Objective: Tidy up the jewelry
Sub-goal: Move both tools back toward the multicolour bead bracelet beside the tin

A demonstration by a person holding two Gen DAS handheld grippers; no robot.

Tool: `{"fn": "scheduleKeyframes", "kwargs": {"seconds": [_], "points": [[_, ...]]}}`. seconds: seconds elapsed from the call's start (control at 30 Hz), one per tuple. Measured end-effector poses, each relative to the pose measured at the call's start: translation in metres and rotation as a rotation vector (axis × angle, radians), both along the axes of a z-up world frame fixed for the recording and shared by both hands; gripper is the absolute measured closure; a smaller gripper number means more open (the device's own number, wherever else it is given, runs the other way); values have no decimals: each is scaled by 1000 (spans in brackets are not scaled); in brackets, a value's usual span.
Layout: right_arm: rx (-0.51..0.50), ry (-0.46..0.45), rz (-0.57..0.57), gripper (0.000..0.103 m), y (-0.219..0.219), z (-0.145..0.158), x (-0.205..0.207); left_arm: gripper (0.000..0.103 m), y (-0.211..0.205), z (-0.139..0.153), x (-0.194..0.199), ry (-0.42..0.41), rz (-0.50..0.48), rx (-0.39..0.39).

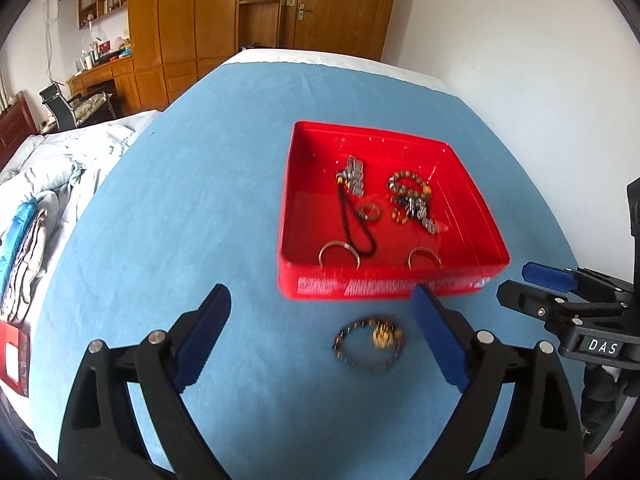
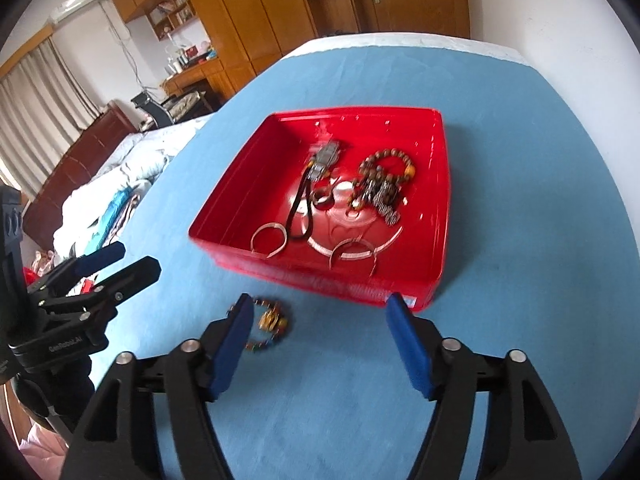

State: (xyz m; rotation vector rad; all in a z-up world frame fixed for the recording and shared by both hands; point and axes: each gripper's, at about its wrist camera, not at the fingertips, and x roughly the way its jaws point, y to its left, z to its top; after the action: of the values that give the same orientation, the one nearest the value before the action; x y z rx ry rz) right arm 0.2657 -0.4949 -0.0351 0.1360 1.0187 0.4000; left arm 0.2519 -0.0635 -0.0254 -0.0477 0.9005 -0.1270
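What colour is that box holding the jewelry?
Bright red box, clearest in the right wrist view.

Both grippers point steeply downward; the left gripper [image 1: 322, 312] and the right gripper [image 2: 320, 320] stand wide apart and empty.

Wood wardrobes [image 1: 180, 12], white walls [image 1: 500, 32], curtains [image 2: 36, 92] w/ daylight.

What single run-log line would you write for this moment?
left gripper: jaws open, empty | right gripper: jaws open, empty | beaded bracelet: on blue cloth, outside red tray
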Motion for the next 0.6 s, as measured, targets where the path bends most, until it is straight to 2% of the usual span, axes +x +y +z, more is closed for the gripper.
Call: {"fn": "scheduleKeyframes", "kwargs": {"seconds": [0.2, 0.6], "points": [[-22, 28, 19, 22, 10, -5, -13, 11, 10, -5, -19, 19, 14, 12], [7, 147, 50, 21, 24, -39, -14, 9, 39, -33, -16, 132, 80, 12]]}}
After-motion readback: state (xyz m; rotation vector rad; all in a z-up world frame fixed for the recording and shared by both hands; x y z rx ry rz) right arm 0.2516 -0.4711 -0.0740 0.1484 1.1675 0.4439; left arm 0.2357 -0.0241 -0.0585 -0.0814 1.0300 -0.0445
